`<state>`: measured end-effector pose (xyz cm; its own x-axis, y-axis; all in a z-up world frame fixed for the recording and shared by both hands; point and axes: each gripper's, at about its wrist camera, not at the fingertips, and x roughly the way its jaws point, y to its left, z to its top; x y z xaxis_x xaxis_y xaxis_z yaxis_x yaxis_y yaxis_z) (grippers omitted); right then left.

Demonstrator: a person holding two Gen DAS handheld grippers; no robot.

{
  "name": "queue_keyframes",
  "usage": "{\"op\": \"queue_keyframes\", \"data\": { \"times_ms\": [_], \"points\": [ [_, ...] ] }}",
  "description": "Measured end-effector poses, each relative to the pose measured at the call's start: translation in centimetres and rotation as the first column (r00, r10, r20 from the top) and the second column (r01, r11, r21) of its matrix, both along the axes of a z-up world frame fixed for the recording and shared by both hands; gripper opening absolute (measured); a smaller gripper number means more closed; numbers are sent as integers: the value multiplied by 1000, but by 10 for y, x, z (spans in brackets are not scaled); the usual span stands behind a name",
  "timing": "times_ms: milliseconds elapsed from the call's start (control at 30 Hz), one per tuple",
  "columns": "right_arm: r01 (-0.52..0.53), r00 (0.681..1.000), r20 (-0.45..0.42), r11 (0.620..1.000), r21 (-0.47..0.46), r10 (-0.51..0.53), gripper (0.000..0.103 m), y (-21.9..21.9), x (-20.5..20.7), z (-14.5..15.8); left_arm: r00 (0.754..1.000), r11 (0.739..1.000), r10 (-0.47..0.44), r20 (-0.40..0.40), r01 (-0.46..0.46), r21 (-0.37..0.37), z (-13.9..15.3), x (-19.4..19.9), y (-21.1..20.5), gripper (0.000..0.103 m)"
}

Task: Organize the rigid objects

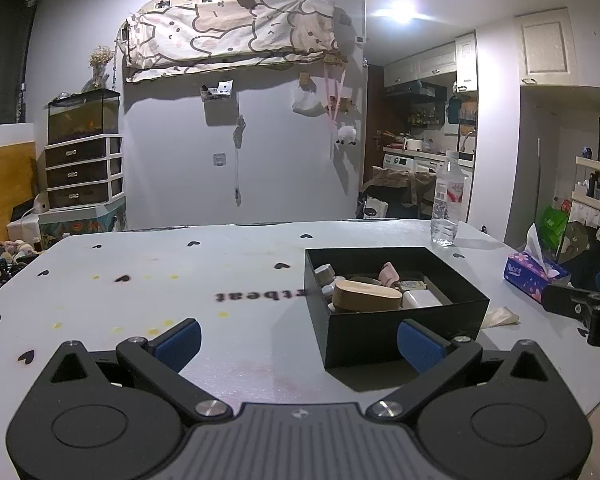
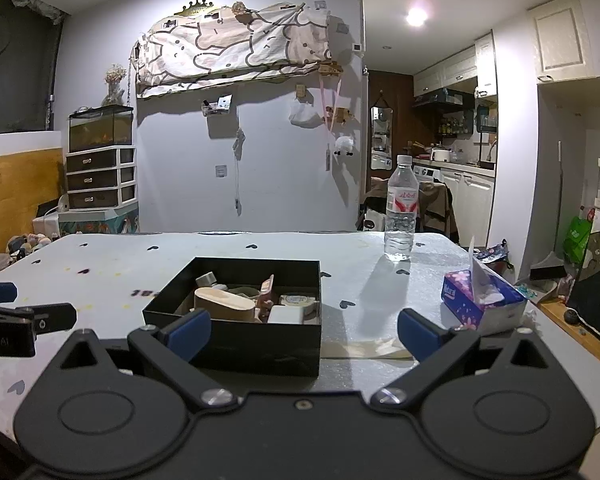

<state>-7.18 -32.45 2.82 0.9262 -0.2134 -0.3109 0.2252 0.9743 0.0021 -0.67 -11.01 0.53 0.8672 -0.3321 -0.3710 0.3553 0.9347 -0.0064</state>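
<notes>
You're holding both grippers low over the table (image 1: 140, 264) w/ nothing between the fingers. Table is stretching out ahead of both. Black box (image 2: 240, 336) is sitting just ahead of your right gripper (image 2: 304, 332), a bit left of center; from your left gripper (image 1: 300, 344) it's lying ahead-right, its near corner by the right pad. Both grippers are spread wide, gripping nothing. Bottle (image 2: 400, 216) is standing upright well beyond the box, ahead-right of the right gripper. Tissue box (image 2: 480, 300) is resting near, right of the right fingers. Inside the box, a wood block (image 2: 224, 302), white block (image 2: 286, 314), pink piece (image 2: 266, 294) & other bits are lying jumbled together.
</notes>
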Motion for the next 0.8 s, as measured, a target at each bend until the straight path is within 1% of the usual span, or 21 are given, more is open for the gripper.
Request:
{"op": "queue_keyframes", "data": {
  "times_ms": [800],
  "points": [
    [-1,1000,0,1000,-1,1,101,1,0,0,1000,1000,-3,4,3,-2,0,0,0,103]
  ]
}}
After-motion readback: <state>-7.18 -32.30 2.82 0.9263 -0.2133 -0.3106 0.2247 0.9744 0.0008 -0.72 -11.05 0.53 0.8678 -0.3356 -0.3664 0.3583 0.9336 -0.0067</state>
